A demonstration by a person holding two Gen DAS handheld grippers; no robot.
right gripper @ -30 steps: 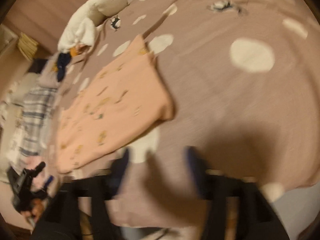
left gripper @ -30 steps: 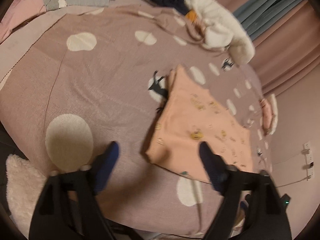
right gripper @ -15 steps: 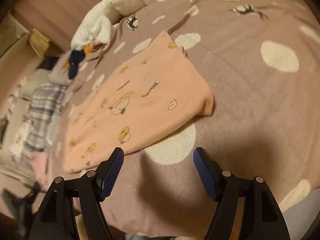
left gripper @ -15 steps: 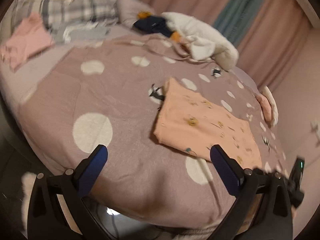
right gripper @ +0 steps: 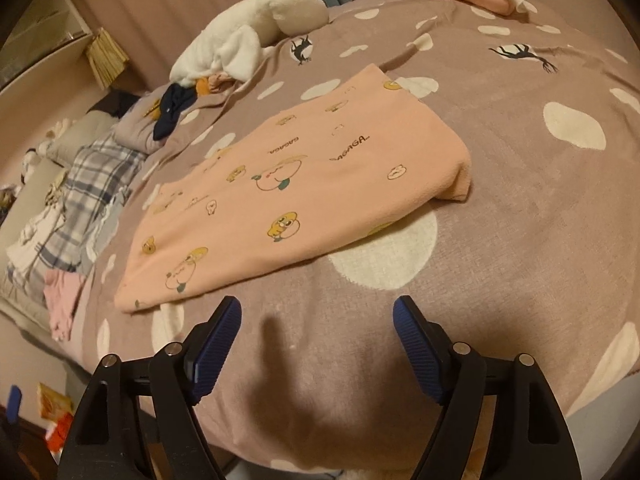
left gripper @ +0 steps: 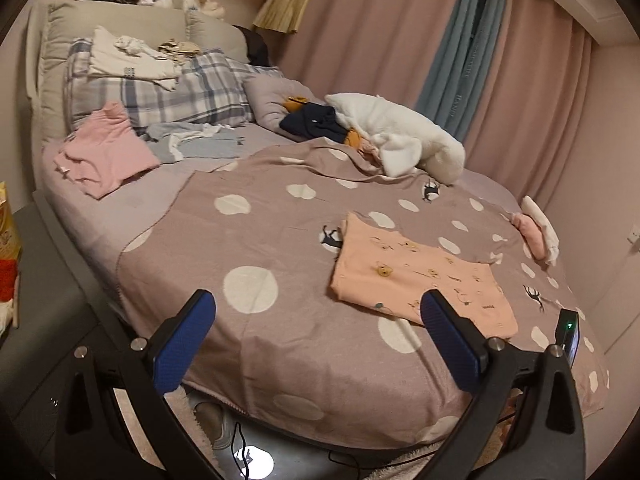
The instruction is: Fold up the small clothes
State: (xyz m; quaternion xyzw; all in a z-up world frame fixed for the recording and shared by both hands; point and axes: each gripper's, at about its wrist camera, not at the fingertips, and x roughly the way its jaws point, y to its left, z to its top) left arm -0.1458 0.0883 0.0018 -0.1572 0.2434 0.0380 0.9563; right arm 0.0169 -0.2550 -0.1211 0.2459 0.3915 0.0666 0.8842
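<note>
A folded peach garment with cartoon prints [left gripper: 420, 276] lies flat on the mauve dotted bedspread [left gripper: 248, 240]. It also shows in the right wrist view [right gripper: 288, 184], just beyond my right gripper [right gripper: 316, 320]. My left gripper [left gripper: 316, 316] is open and empty, held back over the bed's near edge, with the garment beyond its right finger. My right gripper is open and empty, a little short of the garment's near edge.
A folded pink and white stack [left gripper: 536, 232] sits at the far right edge of the bed. A white plush, a navy item [left gripper: 316, 124], a loose pink garment [left gripper: 104, 148] and plaid pillows [left gripper: 168, 92] lie near the headboard. Curtains hang behind.
Both grippers have pulled back from the garment. The left has risen and tilted up, so the whole bed and headboard now show. The garment has not moved.
</note>
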